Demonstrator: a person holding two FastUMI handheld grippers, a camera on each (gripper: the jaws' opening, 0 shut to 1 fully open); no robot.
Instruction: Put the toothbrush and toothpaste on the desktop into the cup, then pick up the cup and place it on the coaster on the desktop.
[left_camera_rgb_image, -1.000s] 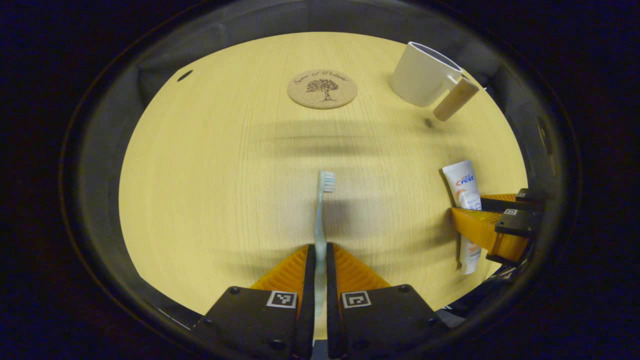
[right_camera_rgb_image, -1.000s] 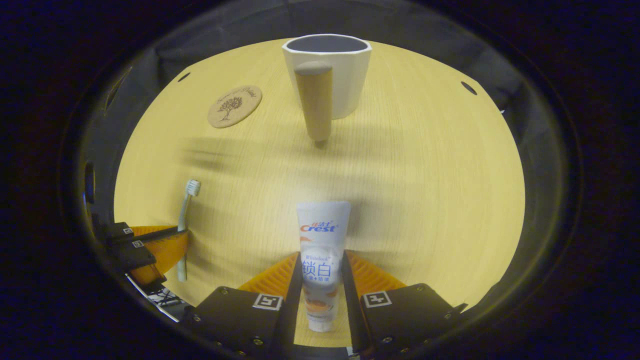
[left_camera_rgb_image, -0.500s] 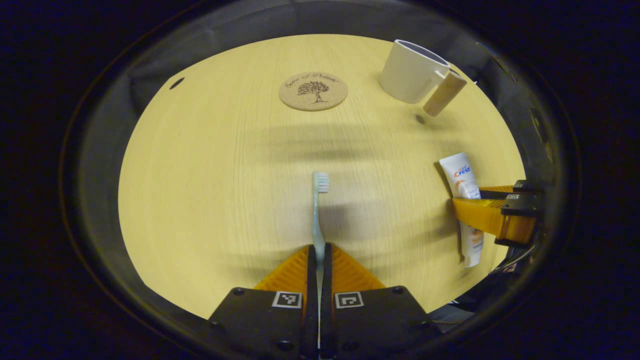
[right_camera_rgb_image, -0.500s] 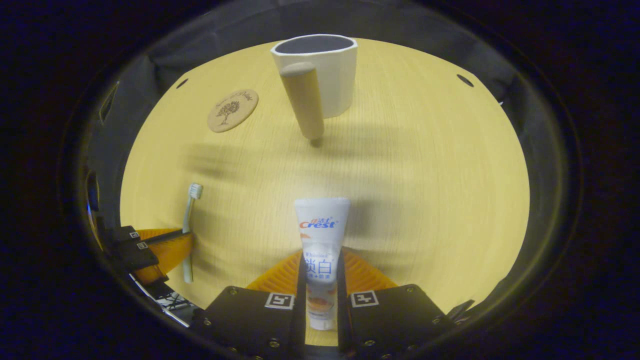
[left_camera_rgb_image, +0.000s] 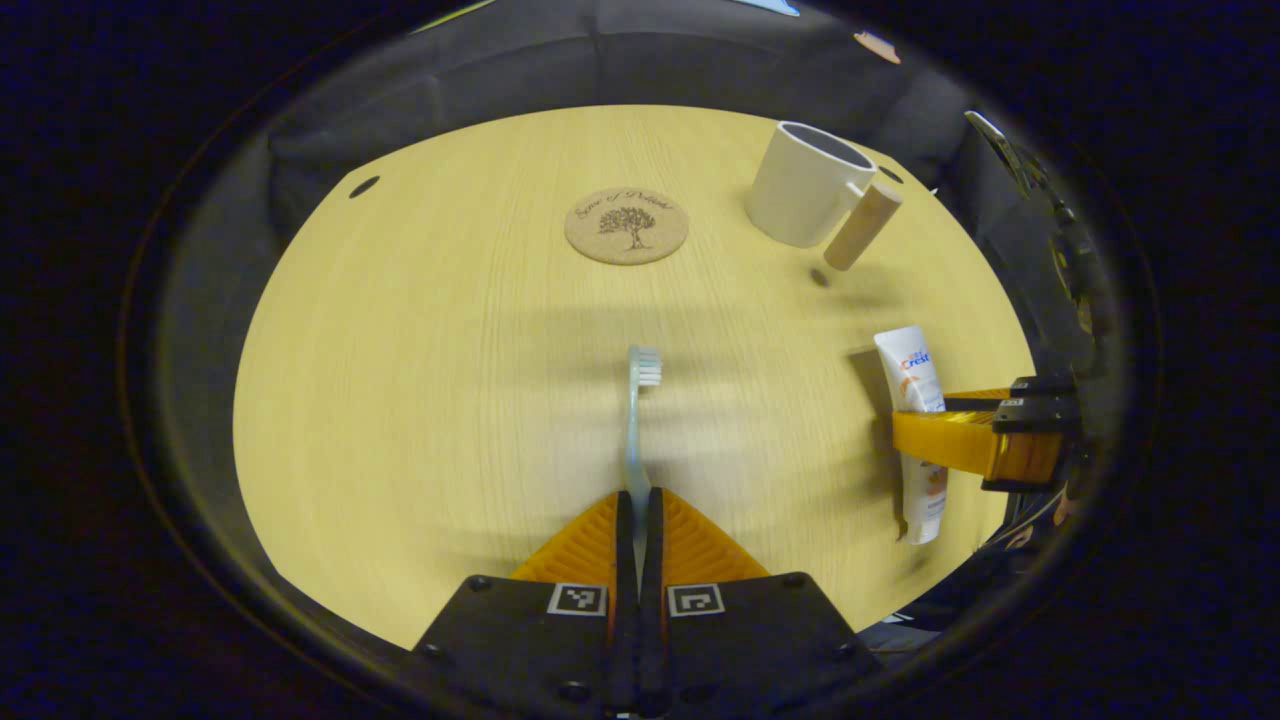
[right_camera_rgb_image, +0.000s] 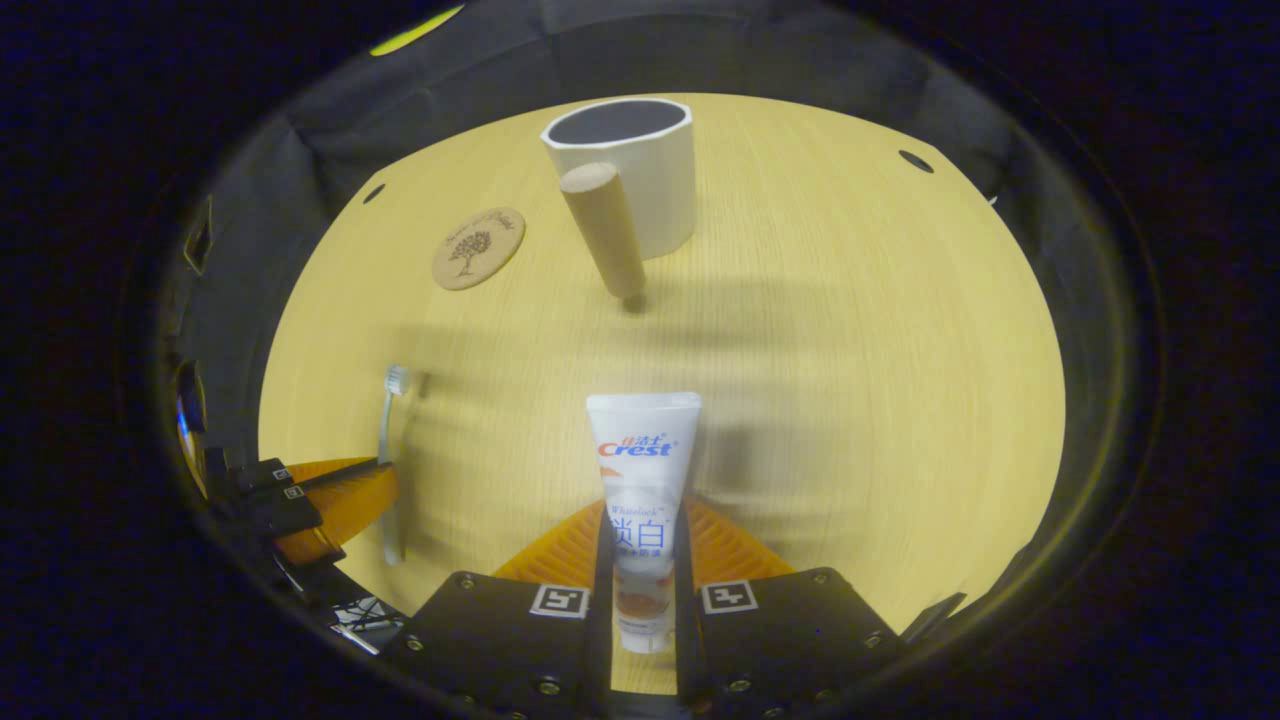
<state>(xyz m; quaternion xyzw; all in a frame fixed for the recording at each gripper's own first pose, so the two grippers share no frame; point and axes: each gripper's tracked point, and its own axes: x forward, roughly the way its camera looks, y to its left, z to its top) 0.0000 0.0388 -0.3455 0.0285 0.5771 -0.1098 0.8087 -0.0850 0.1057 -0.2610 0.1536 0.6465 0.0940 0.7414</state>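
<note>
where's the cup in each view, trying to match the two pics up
Left gripper view: the cup stands at upper right, its wooden handle pointing right and down.
Right gripper view: the cup stands at top centre, handle facing the camera.
Shared landmark: the coaster, left of the cup in both.

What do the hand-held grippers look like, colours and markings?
Both match. The left hand-held gripper has orange ribbed fingers on black blocks with visible screws, each block carrying a small black-and-white square tag. The right hand-held gripper looks the same. Thin cables trail below the left one in the right gripper view.
</note>
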